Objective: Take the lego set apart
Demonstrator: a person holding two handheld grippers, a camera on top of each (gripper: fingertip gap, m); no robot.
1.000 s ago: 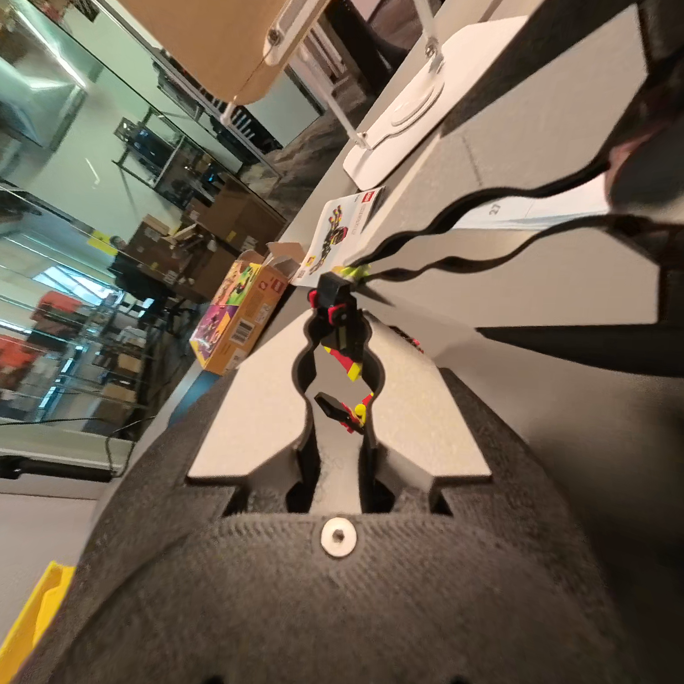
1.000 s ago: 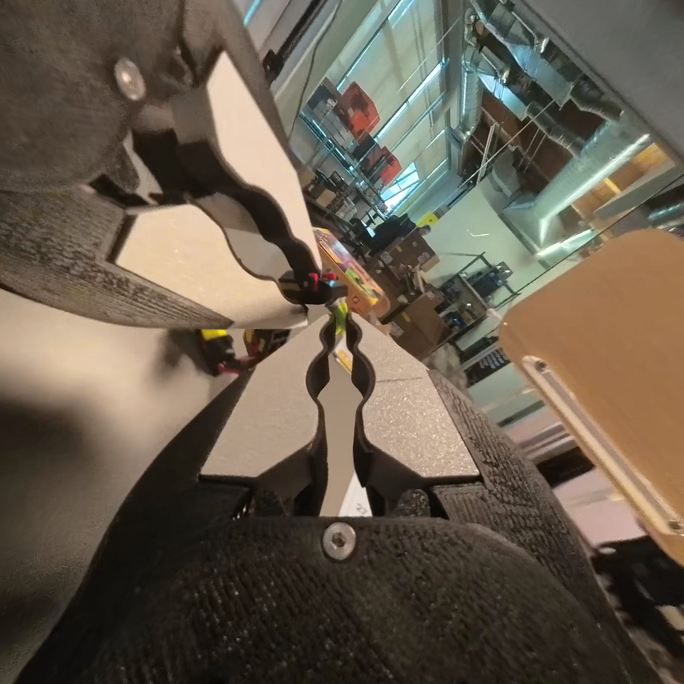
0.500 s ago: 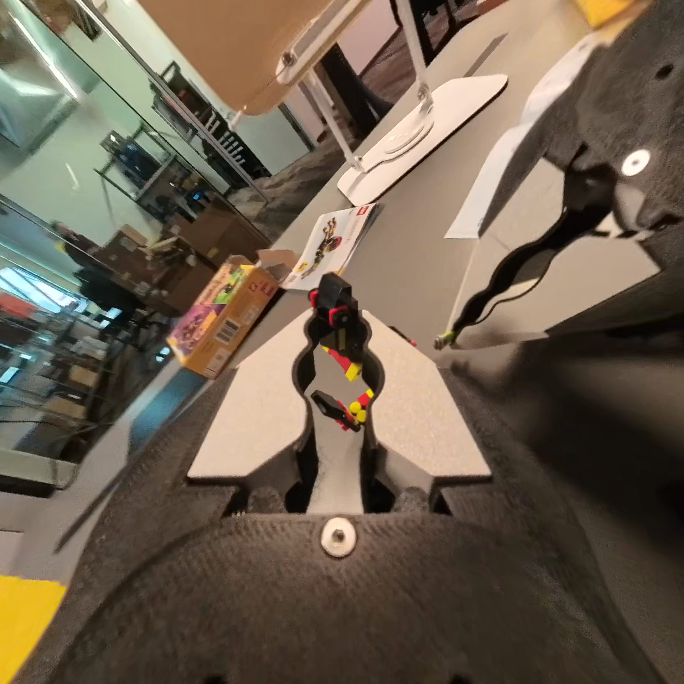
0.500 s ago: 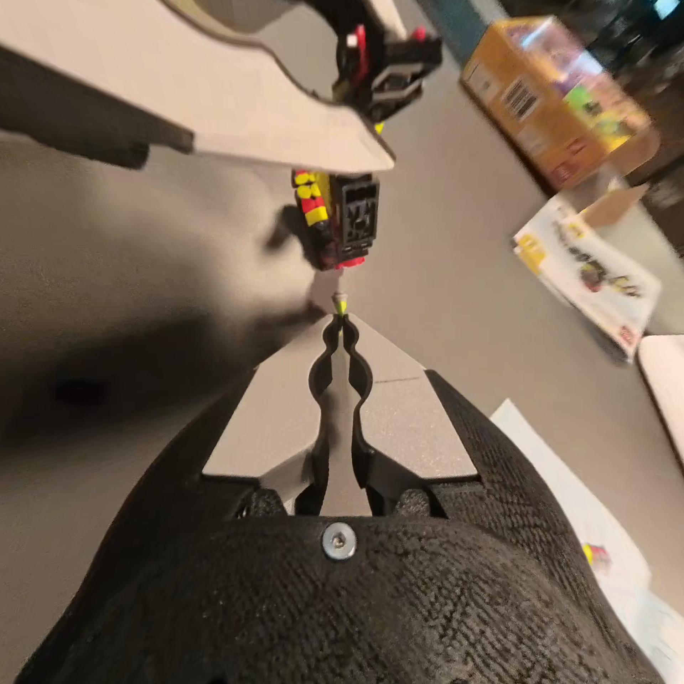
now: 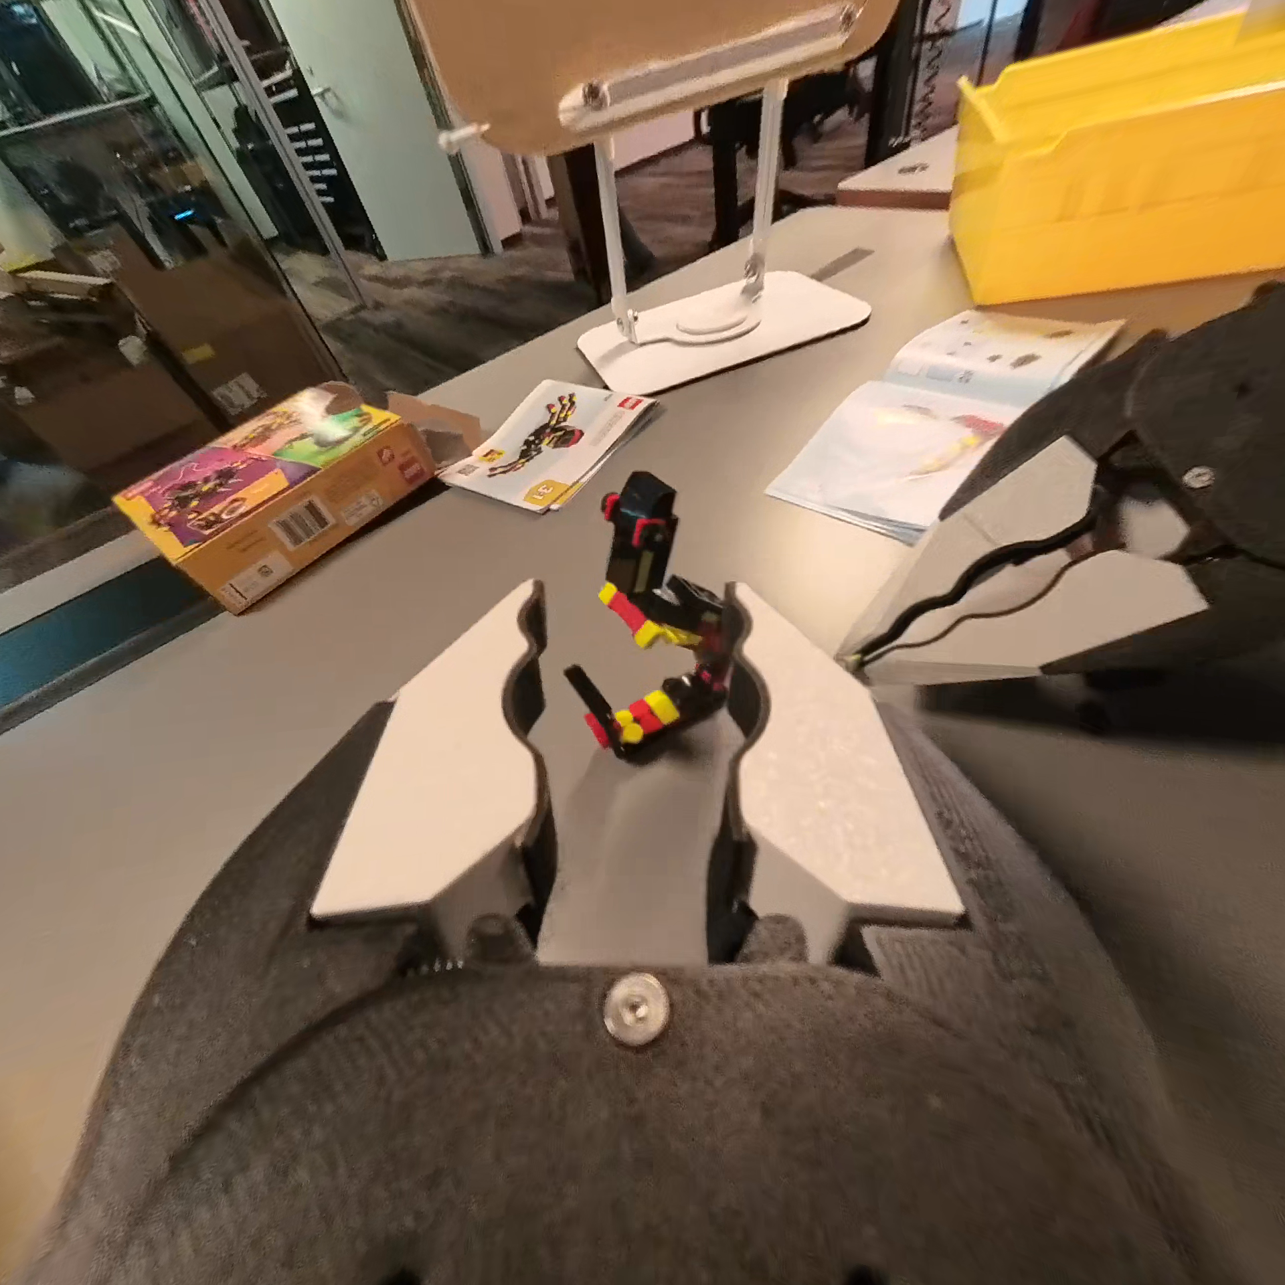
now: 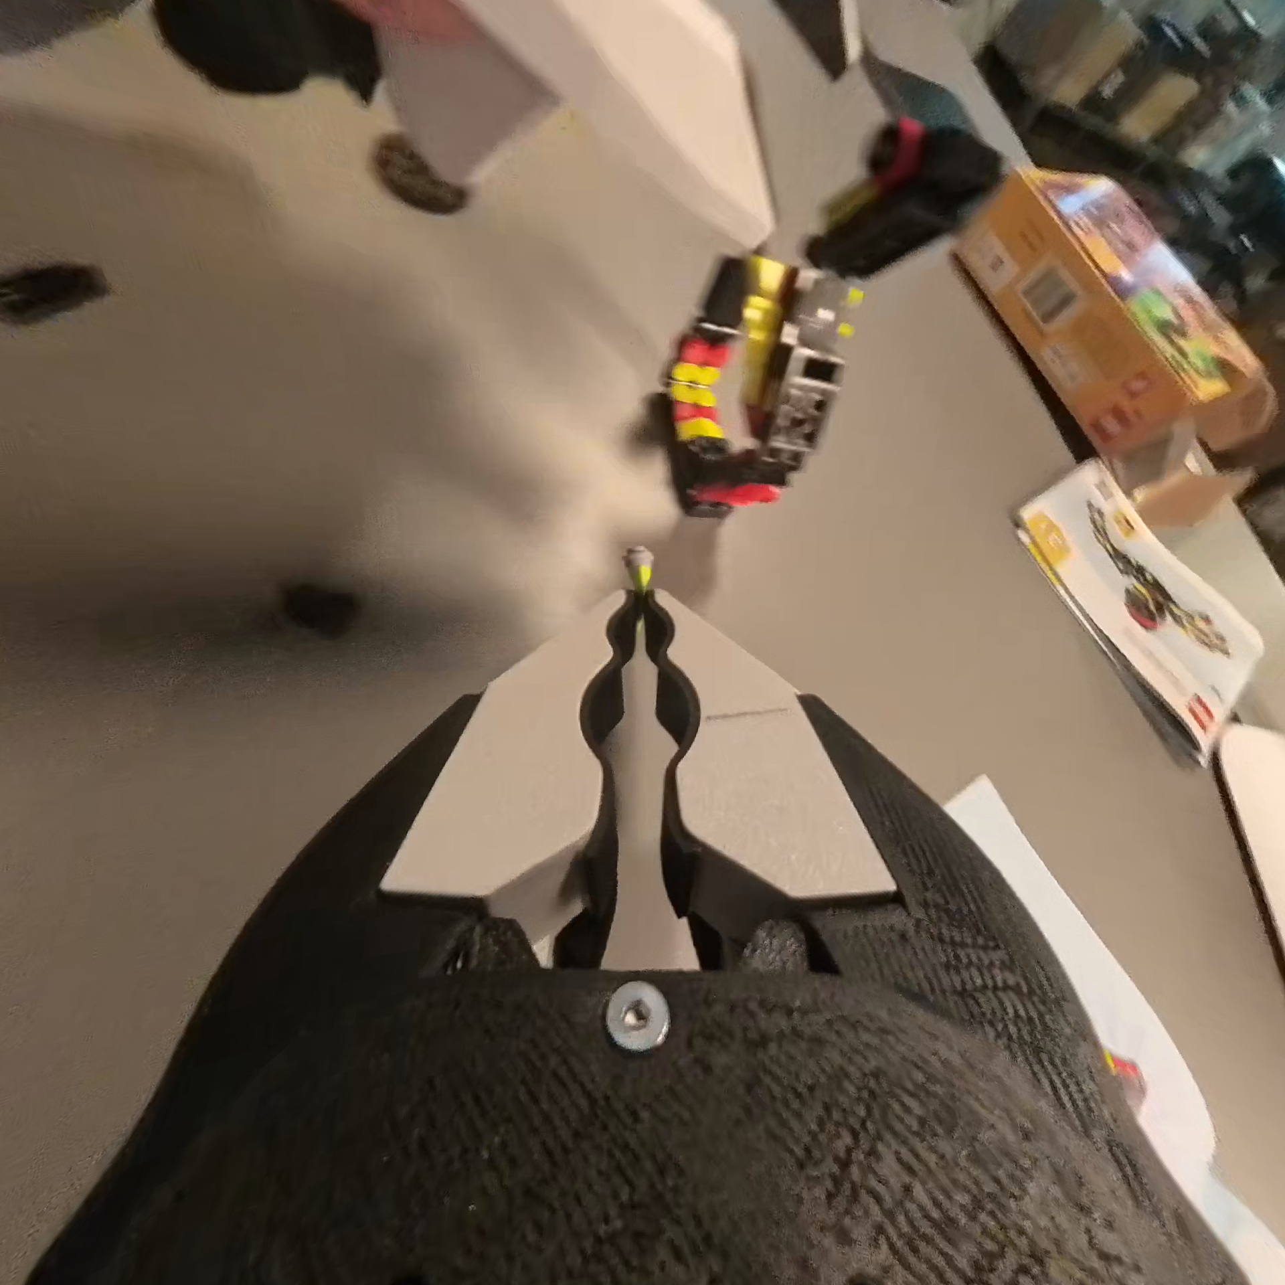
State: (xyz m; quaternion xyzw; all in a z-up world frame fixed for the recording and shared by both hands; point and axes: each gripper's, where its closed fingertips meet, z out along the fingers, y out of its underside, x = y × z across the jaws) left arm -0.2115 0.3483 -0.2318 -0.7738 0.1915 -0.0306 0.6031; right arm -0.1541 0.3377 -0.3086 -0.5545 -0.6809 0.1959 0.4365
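Observation:
The black, red and yellow lego model (image 5: 653, 626) stands between the fingers of my left gripper (image 5: 633, 598). The jaws are wide open. The model lies against the right-hand finger (image 5: 779, 695), with a clear gap to the left-hand one. The right wrist view shows the model (image 6: 751, 389) just past a finger of the left gripper (image 6: 660, 125), blurred. My right gripper (image 6: 638, 599) is shut on a small lime-yellow spike piece with a grey end (image 6: 638, 567), held close to the model. It also shows at the right of the left wrist view (image 5: 845, 657).
On the grey table (image 5: 208, 695) lie the orange set box (image 5: 278, 487), a closed instruction booklet (image 5: 556, 445) and an open booklet (image 5: 939, 431). A white stand base (image 5: 723, 334) and a yellow bin (image 5: 1112, 174) stand at the back.
My left gripper was shut on the model and has opened wide around it. My right gripper pulled the lime-yellow piece away from the model and keeps it pinched. Both grippers tilted down towards the table.

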